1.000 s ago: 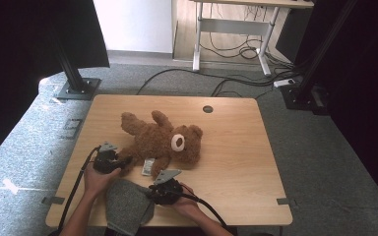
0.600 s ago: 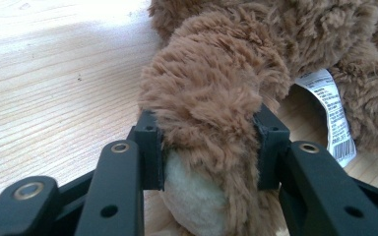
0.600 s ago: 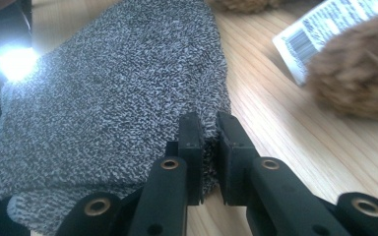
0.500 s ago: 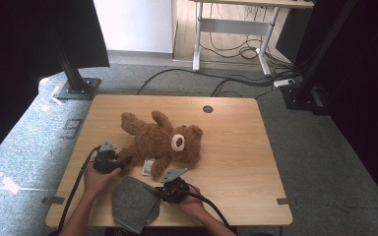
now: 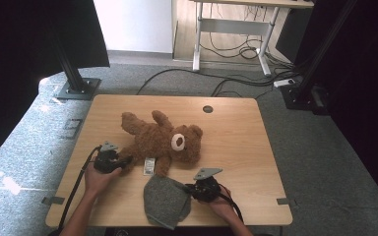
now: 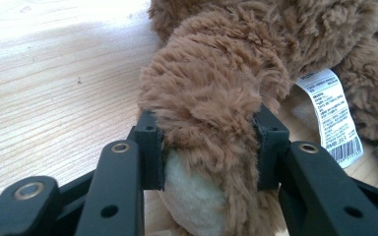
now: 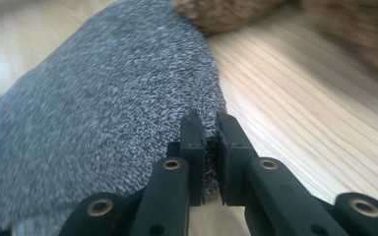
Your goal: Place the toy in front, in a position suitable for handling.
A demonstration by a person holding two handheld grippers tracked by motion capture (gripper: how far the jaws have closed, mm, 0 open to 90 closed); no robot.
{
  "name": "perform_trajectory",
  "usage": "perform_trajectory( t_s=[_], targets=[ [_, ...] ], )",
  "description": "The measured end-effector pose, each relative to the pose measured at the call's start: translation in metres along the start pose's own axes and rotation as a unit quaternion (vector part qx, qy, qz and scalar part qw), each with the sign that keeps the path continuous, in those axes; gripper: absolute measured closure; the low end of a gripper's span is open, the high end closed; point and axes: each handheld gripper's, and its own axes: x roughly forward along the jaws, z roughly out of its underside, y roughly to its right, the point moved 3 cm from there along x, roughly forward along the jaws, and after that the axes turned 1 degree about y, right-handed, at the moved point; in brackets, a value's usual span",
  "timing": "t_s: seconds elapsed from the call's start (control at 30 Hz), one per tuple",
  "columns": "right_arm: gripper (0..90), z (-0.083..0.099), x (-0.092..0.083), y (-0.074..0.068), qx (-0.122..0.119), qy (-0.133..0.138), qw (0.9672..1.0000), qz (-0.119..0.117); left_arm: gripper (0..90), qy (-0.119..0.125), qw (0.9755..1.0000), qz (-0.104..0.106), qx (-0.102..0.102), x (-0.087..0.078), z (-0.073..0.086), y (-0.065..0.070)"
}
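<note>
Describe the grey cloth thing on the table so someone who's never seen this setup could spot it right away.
Start at the wooden table and find the brown teddy bear lying near its middle. Just in front of the bear, at the table's near edge, lies a speckled grey knit cloth, with the right gripper shut on its edge. It is the one flat, grey, woven thing there; the bear is brown and furry.

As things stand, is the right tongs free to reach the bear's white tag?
Probably not: the right tongs are shut on the grey cloth, so they would drag it along. The tag itself lies uncovered beside the bear.
</note>
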Motion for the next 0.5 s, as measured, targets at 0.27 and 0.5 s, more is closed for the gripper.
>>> perform_trajectory(
  t_s=[0.27,0.5],
  targets=[
    [82.1,0.014,-0.022,0.022,0.026,0.004,0.9991,0.032,58.6,0.006,0.9999,0.004,0.007,0.010,-0.006,0.007],
    [80.7,0.020,-0.037,0.040,0.050,0.014,0.9968,0.060,59.5,0.004,0.9995,0.010,0.029,0.021,-0.012,0.021]
  ],
)
